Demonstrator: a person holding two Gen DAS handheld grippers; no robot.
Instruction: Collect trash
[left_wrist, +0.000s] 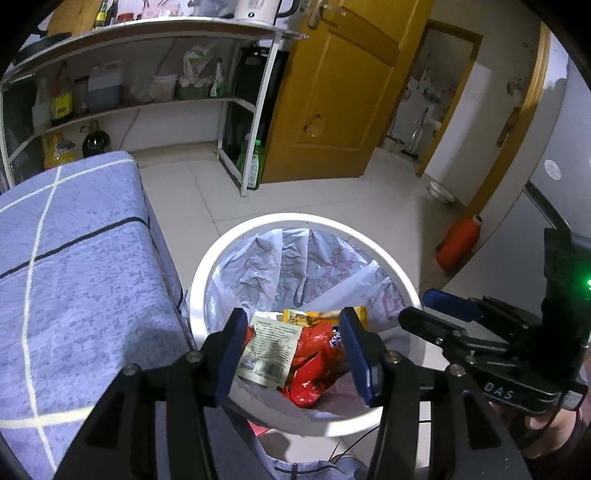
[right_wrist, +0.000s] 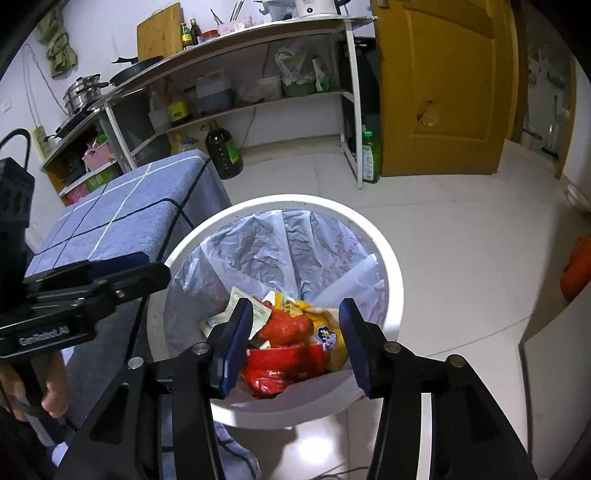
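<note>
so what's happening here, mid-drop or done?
Looks done, or between items. A person holds both grippers above the white trash bin beside the blue-checked covered table. The left gripper and right gripper are both open and hold nothing. Wrappers already lie in the bin's plastic liner: a pale printed packet, red packaging and a yellow snack bag.

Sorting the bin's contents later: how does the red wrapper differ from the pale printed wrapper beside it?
The red wrapper is bright red and heavily crumpled; the pale printed wrapper is whitish-green and lies fairly flat, showing small text and a barcode. The pale one rests partly on the red one. Both lie inside the lined white bin.
</note>
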